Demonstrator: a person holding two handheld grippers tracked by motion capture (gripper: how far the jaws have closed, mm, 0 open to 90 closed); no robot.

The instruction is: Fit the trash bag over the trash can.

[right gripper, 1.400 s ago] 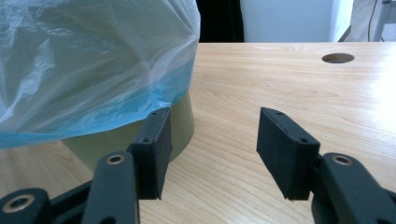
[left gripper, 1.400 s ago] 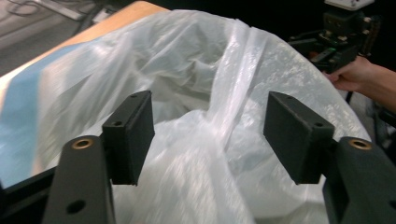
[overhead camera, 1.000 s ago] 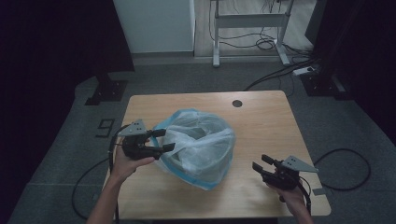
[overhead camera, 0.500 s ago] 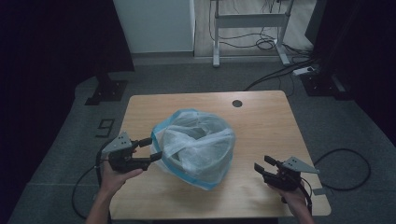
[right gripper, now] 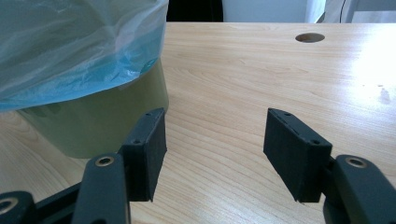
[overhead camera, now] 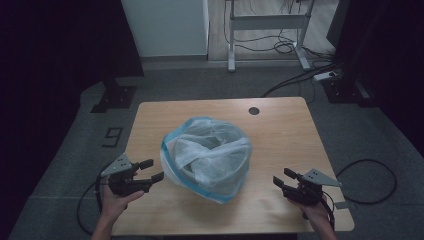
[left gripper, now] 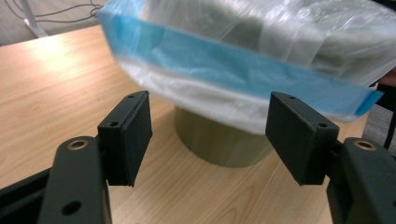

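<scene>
A round olive-green bin (left gripper: 219, 140) (right gripper: 100, 119) stands mid-table, lined with a clear plastic bag (overhead camera: 210, 155) whose blue-edged rim (left gripper: 233, 65) folds down over its outside. My left gripper (overhead camera: 151, 171) rests near the table's left edge, open and empty, a short gap from the bag. In the left gripper view my left gripper (left gripper: 210, 135) points at the bin's base under the overhang. At the front right, my right gripper (overhead camera: 282, 177) is open and empty, well clear of the bin. In its own view, the right gripper (right gripper: 215, 149) faces bare wood beside the bin.
The wooden table (overhead camera: 280, 130) has a round cable hole (overhead camera: 254, 110) at the back. A white desk frame (overhead camera: 265, 22) and floor cables (overhead camera: 300, 75) lie beyond. Black cables (overhead camera: 370, 180) trail off both sides of the table.
My left gripper has let go of the bag's rim, drawn back to the left and towards the front edge, and opened. The right gripper has barely moved.
</scene>
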